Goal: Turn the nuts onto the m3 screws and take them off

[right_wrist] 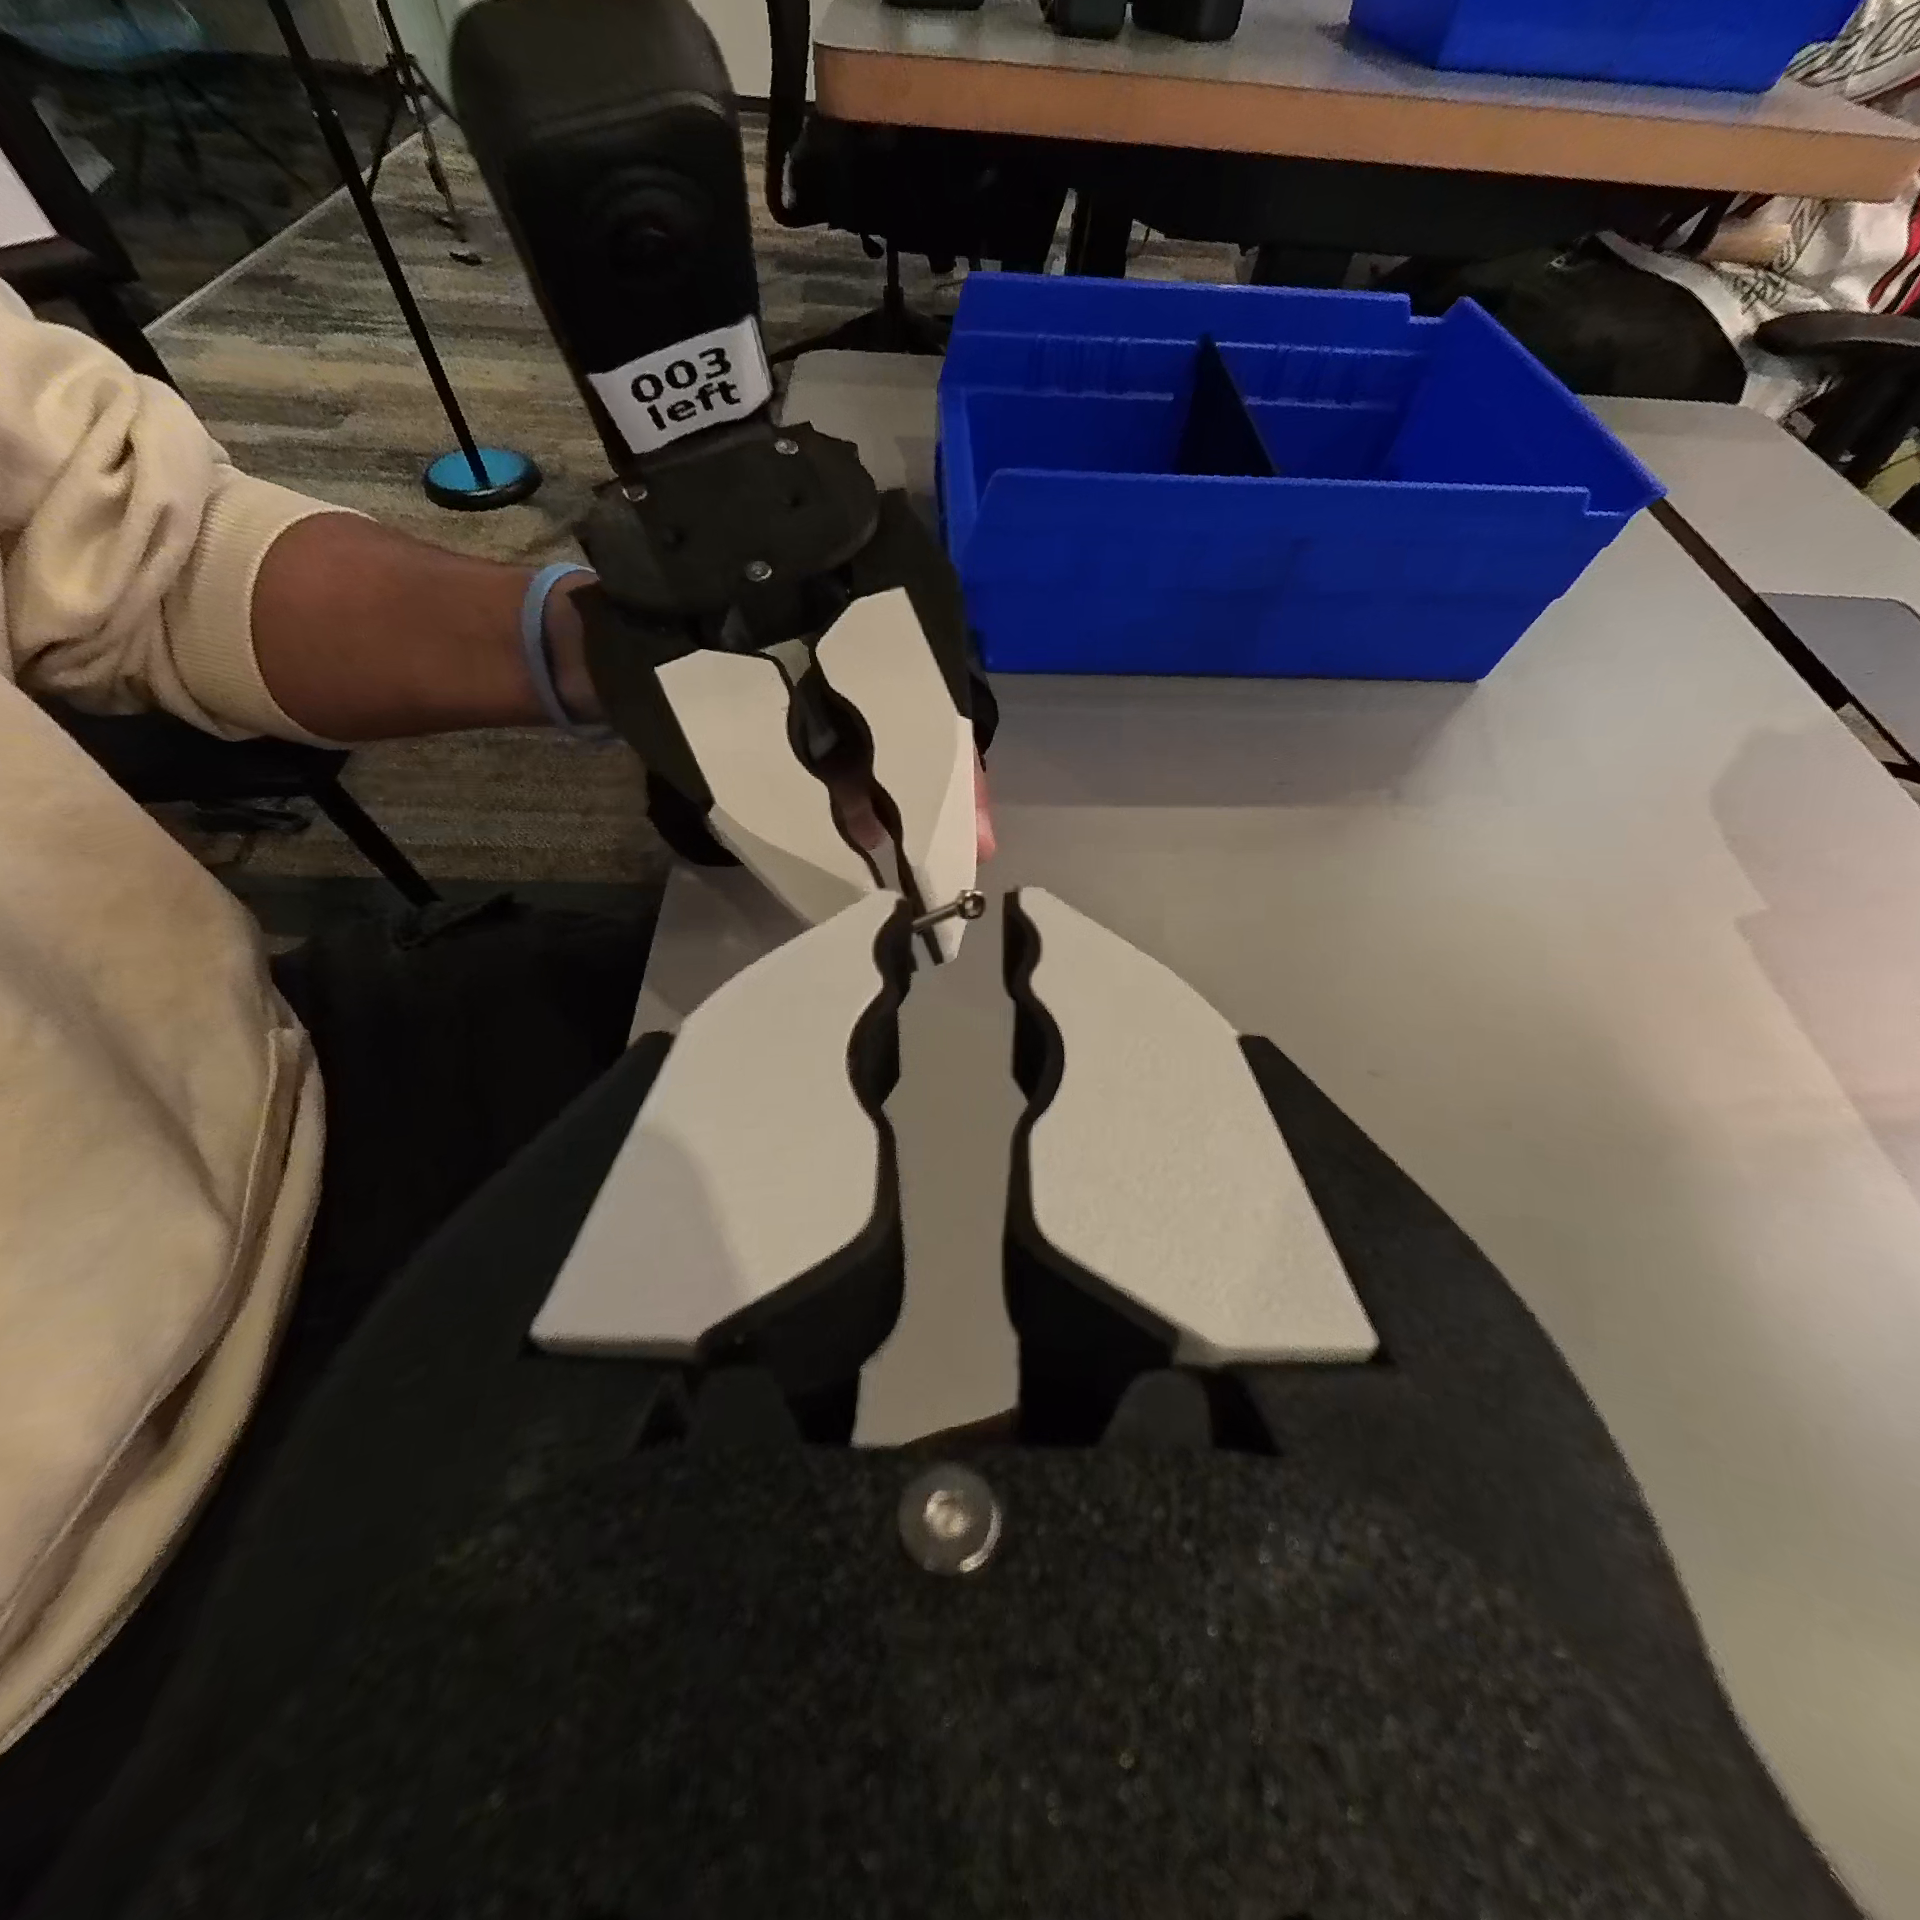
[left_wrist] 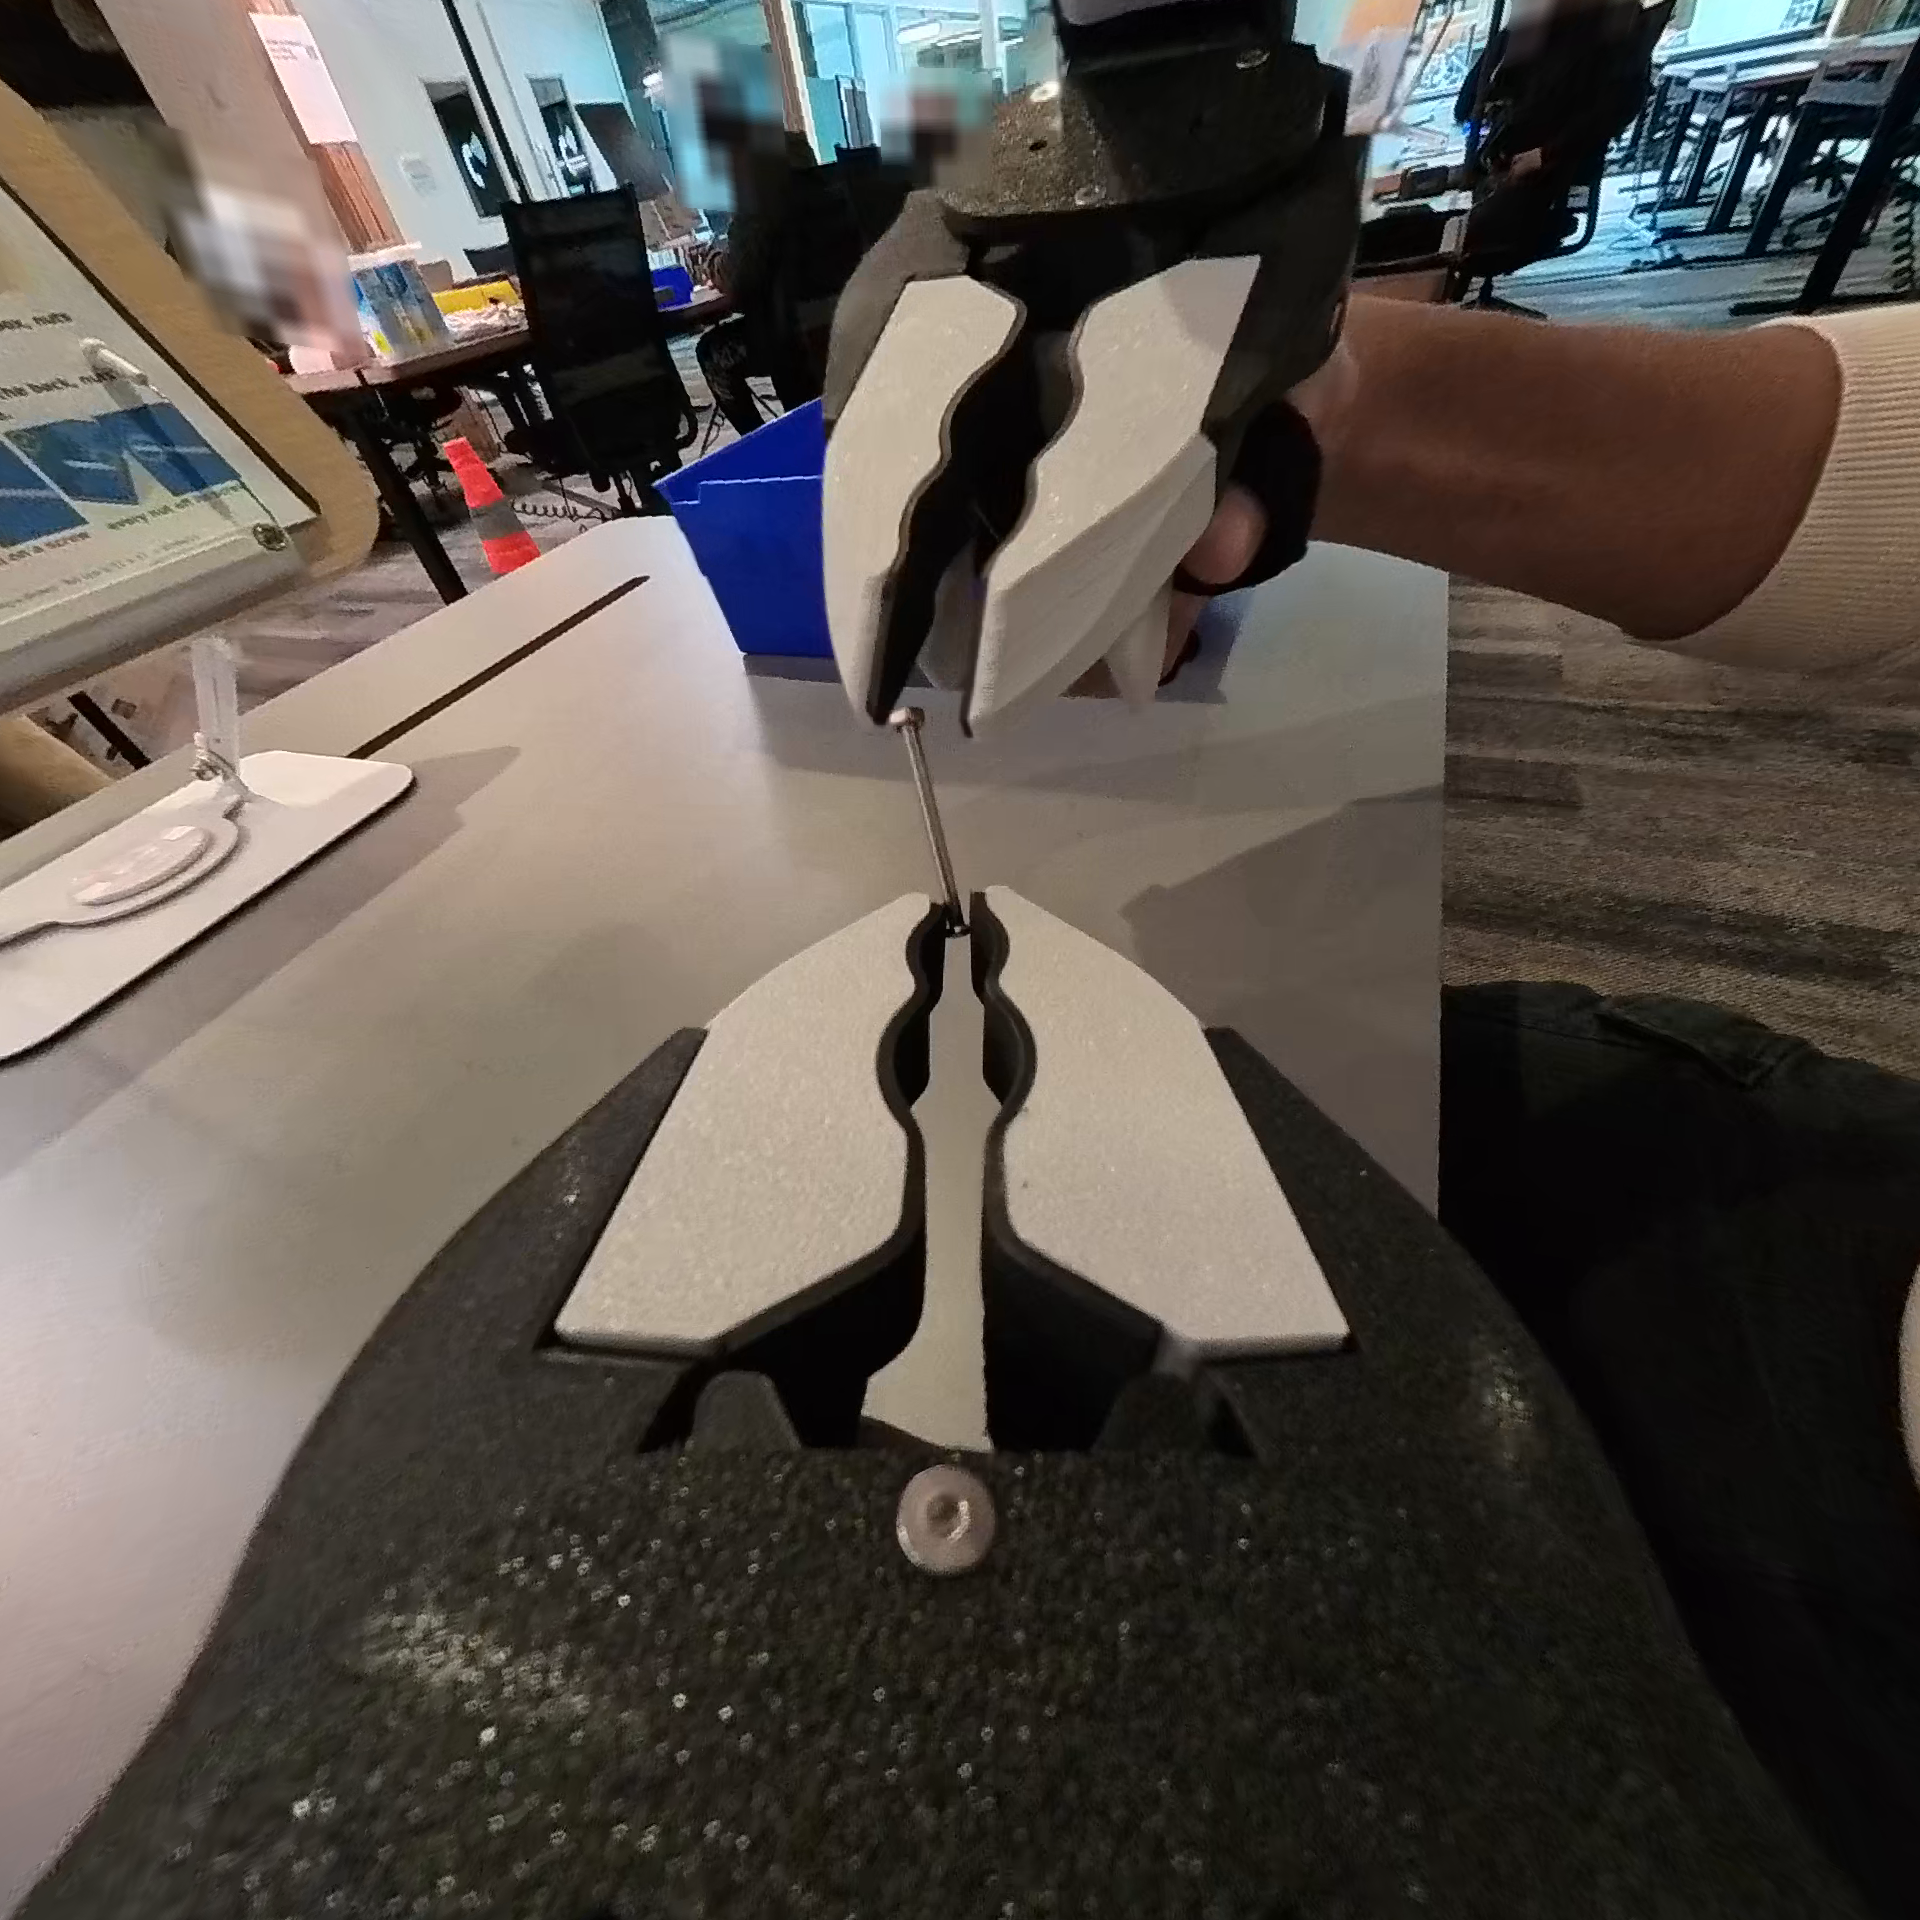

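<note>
A thin metal M3 screw (left_wrist: pixel 932 821) is held in the air above the grey table (left_wrist: pixel 582 935). My left gripper (left_wrist: pixel 958 914) is shut on the screw's lower end. My right gripper (left_wrist: pixel 925 722) comes down from above with its jaws a little apart around the screw's upper end. That end carries a small ring-shaped piece (right_wrist: pixel 971 906); I cannot tell whether it is a nut or the screw head. In the right wrist view the right gripper (right_wrist: pixel 951 902) is open, the screw (right_wrist: pixel 943 913) lies between its tips, and the left gripper (right_wrist: pixel 920 883) holds it from the upper left.
A blue divided bin (right_wrist: pixel 1278 561) stands at the back of the table and also shows in the left wrist view (left_wrist: pixel 758 540). A white flat plate with a small stand (left_wrist: pixel 312 800) lies at the left. A framed sign (left_wrist: pixel 125 468) stands behind it. The table edge (left_wrist: pixel 1439 935) runs along the right.
</note>
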{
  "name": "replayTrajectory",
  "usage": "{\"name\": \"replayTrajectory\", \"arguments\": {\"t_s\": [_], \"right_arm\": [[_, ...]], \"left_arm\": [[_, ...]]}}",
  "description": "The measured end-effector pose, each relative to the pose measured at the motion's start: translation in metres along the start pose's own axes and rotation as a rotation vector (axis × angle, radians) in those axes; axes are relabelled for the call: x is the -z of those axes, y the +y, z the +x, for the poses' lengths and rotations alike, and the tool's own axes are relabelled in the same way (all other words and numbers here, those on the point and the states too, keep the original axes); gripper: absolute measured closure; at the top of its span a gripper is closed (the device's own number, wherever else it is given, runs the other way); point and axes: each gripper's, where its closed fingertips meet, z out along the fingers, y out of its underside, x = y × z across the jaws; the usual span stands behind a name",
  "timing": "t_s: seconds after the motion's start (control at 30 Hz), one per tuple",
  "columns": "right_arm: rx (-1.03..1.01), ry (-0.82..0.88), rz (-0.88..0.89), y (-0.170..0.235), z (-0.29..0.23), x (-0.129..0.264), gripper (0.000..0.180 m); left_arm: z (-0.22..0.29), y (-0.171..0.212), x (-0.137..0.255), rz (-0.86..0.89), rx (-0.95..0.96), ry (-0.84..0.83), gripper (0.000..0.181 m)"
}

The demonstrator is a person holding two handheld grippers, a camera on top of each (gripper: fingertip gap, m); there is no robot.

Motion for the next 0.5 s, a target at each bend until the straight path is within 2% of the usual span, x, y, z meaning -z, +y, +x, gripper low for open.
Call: {"name": "replayTrajectory", "arguments": {"t_s": [0.33, 0.5], "right_arm": [[-0.164, 0.013, 0.178, -0.0006, -0.0046, 0.0022, 0.148], [-0.148, 0.06, 0.209, -0.0043, -0.0039, -0.001, 0.154]], "left_arm": [[-0.0021, -0.0003, 0.0006, 0.034, 0.044, 0.014, 0.177], [0.0001, -0.0002, -0.0004, 0.03, 0.039, 0.019, 0.176]]}}
